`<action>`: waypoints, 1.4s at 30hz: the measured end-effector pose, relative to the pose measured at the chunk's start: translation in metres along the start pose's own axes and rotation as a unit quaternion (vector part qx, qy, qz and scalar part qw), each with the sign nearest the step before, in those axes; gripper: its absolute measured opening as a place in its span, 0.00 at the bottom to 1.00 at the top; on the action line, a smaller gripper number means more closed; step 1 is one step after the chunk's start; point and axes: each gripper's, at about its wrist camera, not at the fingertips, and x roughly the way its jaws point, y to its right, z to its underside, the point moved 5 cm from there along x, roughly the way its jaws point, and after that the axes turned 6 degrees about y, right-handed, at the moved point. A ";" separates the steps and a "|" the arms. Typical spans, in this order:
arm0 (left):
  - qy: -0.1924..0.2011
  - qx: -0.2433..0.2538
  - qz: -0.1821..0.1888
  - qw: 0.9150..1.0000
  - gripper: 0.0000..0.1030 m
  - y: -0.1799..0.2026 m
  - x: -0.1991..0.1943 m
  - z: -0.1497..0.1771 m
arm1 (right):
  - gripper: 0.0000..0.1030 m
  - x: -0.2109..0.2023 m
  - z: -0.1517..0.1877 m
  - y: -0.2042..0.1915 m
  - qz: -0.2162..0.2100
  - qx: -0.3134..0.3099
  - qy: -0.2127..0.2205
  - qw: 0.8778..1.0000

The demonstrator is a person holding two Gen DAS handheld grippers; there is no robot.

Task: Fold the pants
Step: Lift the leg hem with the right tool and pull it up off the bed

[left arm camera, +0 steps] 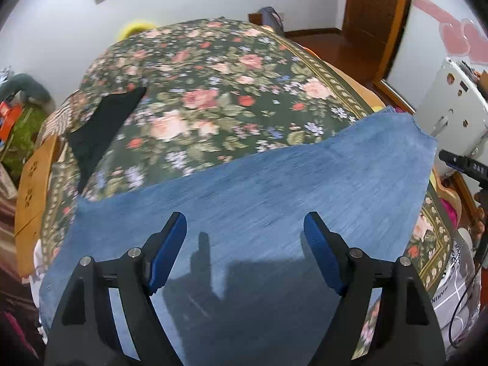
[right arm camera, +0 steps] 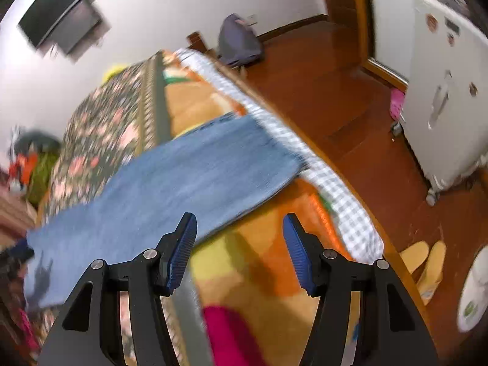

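Note:
Blue denim pants [left arm camera: 259, 183] lie flat across the near part of a bed. In the left wrist view my left gripper [left arm camera: 244, 218] hovers just above the denim, open wide, with nothing between its blue pads [left arm camera: 170, 253]. In the right wrist view the same pants [right arm camera: 183, 177] stretch from lower left to the bed's right side, one end near a checked sheet edge [right arm camera: 320, 177]. My right gripper [right arm camera: 239, 218] is open beside the pants' near edge, over an orange and yellow blanket [right arm camera: 274, 259]. Its left fingertip overlaps the denim edge, and no cloth is between the pads.
A dark floral bedspread [left arm camera: 213, 91] covers the bed, with a black garment [left arm camera: 103, 122] at its left. To the right are a wooden floor [right arm camera: 335, 91], a white appliance on wheels [right arm camera: 442, 106], slippers [right arm camera: 427, 262] and a grey backpack [right arm camera: 241, 42]. A pink cloth [right arm camera: 228, 335] lies under the right gripper.

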 end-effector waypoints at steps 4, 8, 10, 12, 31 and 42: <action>-0.022 0.011 0.007 1.000 0.77 0.018 0.023 0.000 | 0.53 0.029 0.004 0.012 -0.019 0.056 -0.013 0.998; -0.039 0.017 0.009 0.999 0.77 0.025 0.038 0.004 | 0.53 0.043 0.002 0.015 -0.034 0.077 -0.011 0.996; -0.040 0.019 0.008 0.999 0.77 0.026 0.040 0.006 | 0.53 0.047 -0.003 0.016 -0.036 0.083 -0.008 0.996; -0.039 0.016 0.011 0.999 0.77 0.025 0.040 0.006 | 0.48 0.047 -0.007 0.019 -0.038 0.086 -0.005 0.996; 0.033 -0.023 0.014 0.999 0.77 0.003 -0.018 -0.010 | 0.07 -0.056 -0.065 -0.057 -0.090 -0.006 0.122 0.988; 0.118 -0.055 -0.005 0.991 0.77 -0.054 -0.101 -0.004 | 0.06 -0.116 -0.048 -0.201 -0.200 -0.124 0.146 0.961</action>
